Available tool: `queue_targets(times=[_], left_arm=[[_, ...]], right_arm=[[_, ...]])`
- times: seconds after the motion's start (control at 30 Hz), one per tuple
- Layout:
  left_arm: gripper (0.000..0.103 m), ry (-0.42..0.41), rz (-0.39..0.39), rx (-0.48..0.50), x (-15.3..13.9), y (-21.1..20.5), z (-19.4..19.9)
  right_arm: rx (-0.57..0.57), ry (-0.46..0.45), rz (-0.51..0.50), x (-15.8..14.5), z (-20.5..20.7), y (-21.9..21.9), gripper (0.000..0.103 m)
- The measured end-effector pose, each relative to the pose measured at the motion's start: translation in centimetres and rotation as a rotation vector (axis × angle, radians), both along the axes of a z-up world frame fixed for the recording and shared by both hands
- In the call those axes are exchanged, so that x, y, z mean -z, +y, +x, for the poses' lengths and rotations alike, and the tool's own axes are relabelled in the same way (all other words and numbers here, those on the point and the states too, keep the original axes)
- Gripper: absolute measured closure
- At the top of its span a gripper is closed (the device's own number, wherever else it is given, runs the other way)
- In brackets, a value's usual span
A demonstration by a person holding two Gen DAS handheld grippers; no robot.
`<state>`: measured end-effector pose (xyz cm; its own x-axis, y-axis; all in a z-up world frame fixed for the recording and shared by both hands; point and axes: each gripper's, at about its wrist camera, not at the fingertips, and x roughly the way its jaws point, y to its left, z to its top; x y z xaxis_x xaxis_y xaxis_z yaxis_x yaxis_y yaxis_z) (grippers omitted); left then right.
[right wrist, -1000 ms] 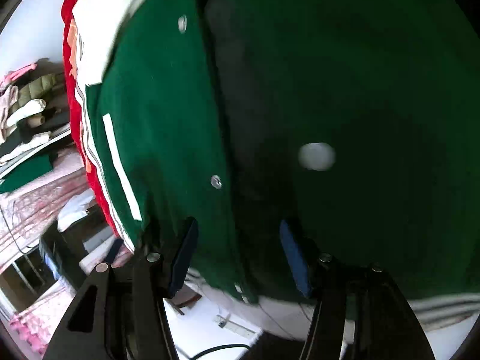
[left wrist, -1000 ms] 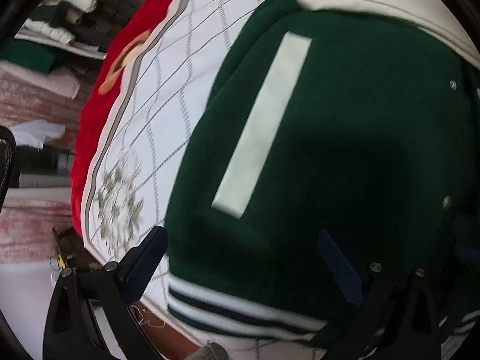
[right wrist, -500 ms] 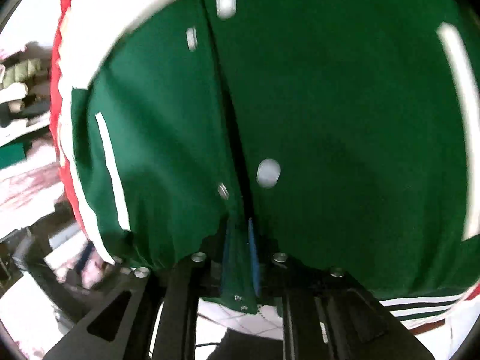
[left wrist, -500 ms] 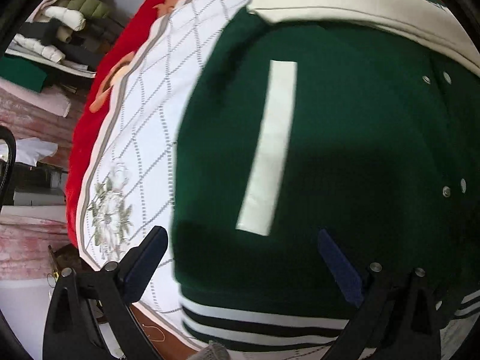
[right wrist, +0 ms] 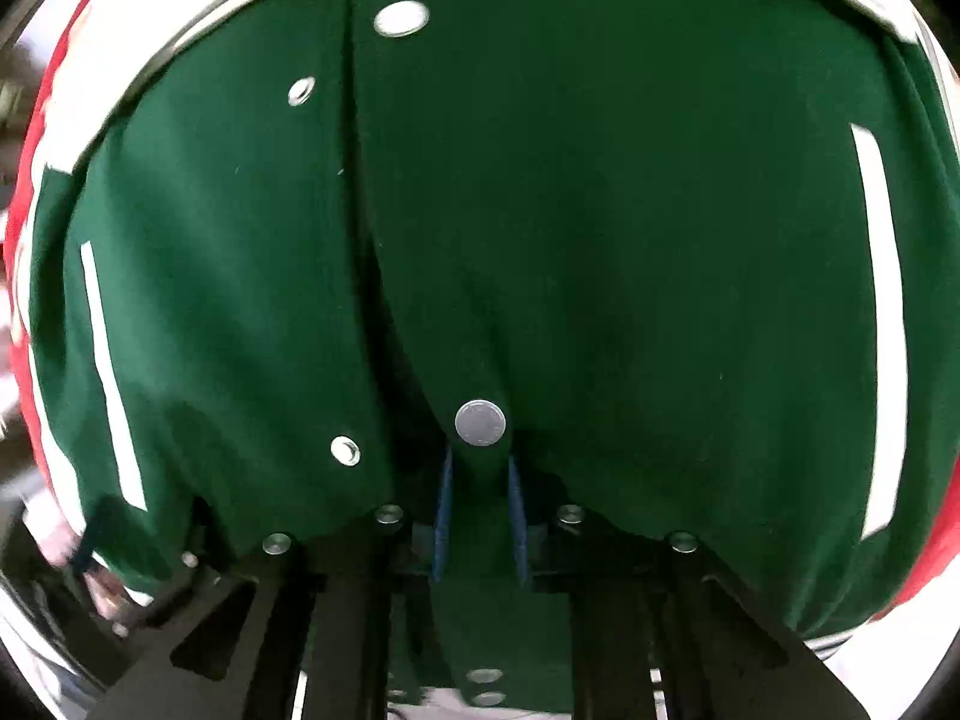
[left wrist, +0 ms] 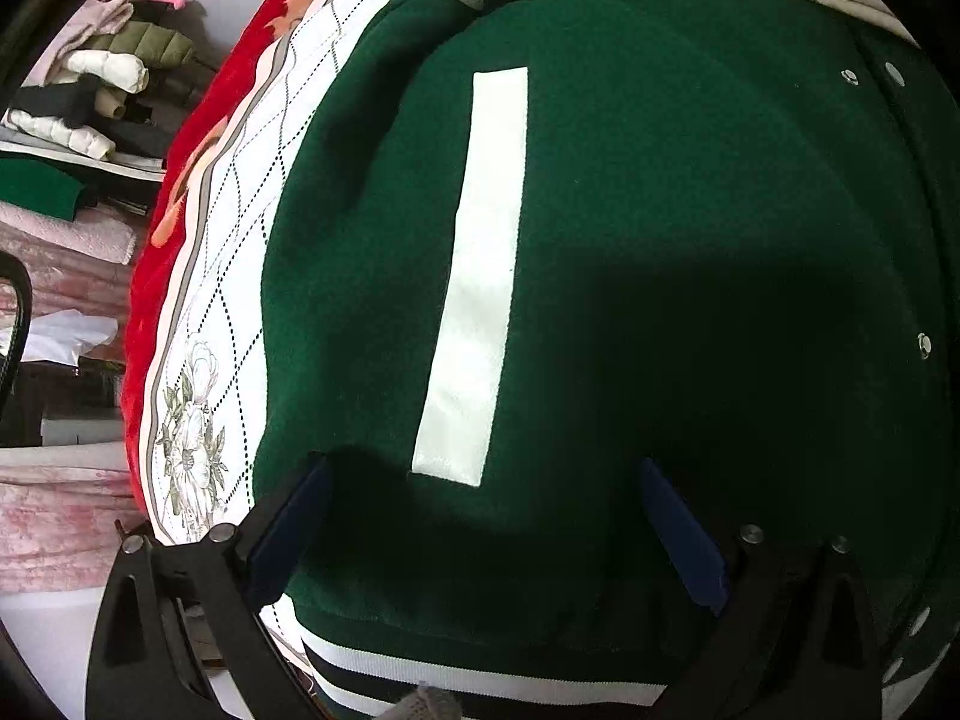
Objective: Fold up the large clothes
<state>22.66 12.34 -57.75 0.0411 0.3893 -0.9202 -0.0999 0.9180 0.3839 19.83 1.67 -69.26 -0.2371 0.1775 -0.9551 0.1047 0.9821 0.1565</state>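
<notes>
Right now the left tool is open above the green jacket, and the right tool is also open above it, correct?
Not quite. The right tool is shut on the green jacket near the front edge, as the right wrist view shows. The left tool is open above it.

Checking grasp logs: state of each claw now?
Left claw: open, over the green jacket, holding nothing.
Right claw: closed on the jacket's front edge.

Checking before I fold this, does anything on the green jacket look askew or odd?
The dark green snap-button jacket gapes: its front edges part near the hem, snaps undone, where the right gripper pinches one edge.
</notes>
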Motion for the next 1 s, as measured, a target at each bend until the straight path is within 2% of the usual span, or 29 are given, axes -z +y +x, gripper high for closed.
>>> queue_targets(times=[0.13, 0.23, 0.27, 0.33, 0.37, 0.4, 0.43, 0.47, 0.5, 0.53, 0.6, 0.67, 0.73, 0.83, 0.97, 1.0], left_arm=[[0.000, 0.005, 0.005, -0.014, -0.3, 0.8, -0.2], [0.000, 0.013, 0.017, -0.025, -0.6, 1.9, -0.2], [0.000, 0.018, 0.008, -0.034, -0.9, 2.3, -0.1], [0.000, 0.003, -0.032, -0.055, -2.4, 3.3, 0.6], [0.000, -0.016, -0.037, -0.050, -3.2, 3.6, 1.3], [0.000, -0.055, -0.020, -0.030, -4.6, 4.0, 2.5], [0.000, -0.089, 0.003, -0.017, -5.4, 4.3, 3.6], [0.000, -0.136, 0.038, -0.007, -6.3, 4.9, 5.3], [0.000, -0.168, 0.067, -0.004, -6.7, 5.4, 6.6], [0.000, -0.216, 0.121, 0.000, -7.0, 6.1, 9.1], [0.000, -0.254, 0.203, 0.014, -5.9, 7.0, 12.4], [0.000, -0.247, 0.295, 0.041, -3.1, 7.6, 16.2], [0.000, -0.205, 0.362, 0.078, 0.2, 8.3, 18.9], [0.000, -0.202, 0.375, 0.058, 1.3, 10.2, 20.5], [0.000, -0.211, 0.317, -0.038, 1.0, 11.7, 20.6], [0.000, -0.211, 0.320, -0.044, 0.9, 11.4, 20.6]], right_arm=[[0.084, 0.033, 0.101, -1.0, -0.1, -0.6, 0.089], [0.058, 0.056, 0.167, -1.4, 0.0, 0.2, 0.089], [0.033, 0.078, 0.193, -0.9, 0.1, 0.3, 0.088], [0.057, 0.107, 0.241, -0.6, 0.3, -1.3, 0.083], [0.078, 0.122, 0.272, -0.5, 0.4, -2.1, 0.079], [0.091, 0.128, 0.293, -0.8, 0.4, -2.8, 0.065], [0.108, 0.123, 0.306, -1.4, 0.3, -4.0, 0.056], [0.117, 0.097, 0.295, -2.0, 0.5, -5.5, 0.041], [0.119, 0.059, 0.273, -2.9, 0.6, -6.9, 0.035], [0.117, 0.031, 0.256, -3.7, 0.8, -8.0, 0.035], [0.120, -0.030, 0.202, -5.3, 1.3, -10.3, 0.035], [0.153, -0.076, 0.152, -6.2, 1.6, -12.4, 0.035], [0.203, -0.113, 0.111, -6.9, 2.5, -15.0, 0.035], [0.256, -0.170, 0.038, -7.5, 3.8, -19.0, 0.035], [0.259, -0.288, -0.144, -7.9, 6.3, -26.0, 0.035], [0.262, -0.304, -0.182, -7.7, 6.8, -26.6, 0.035]])
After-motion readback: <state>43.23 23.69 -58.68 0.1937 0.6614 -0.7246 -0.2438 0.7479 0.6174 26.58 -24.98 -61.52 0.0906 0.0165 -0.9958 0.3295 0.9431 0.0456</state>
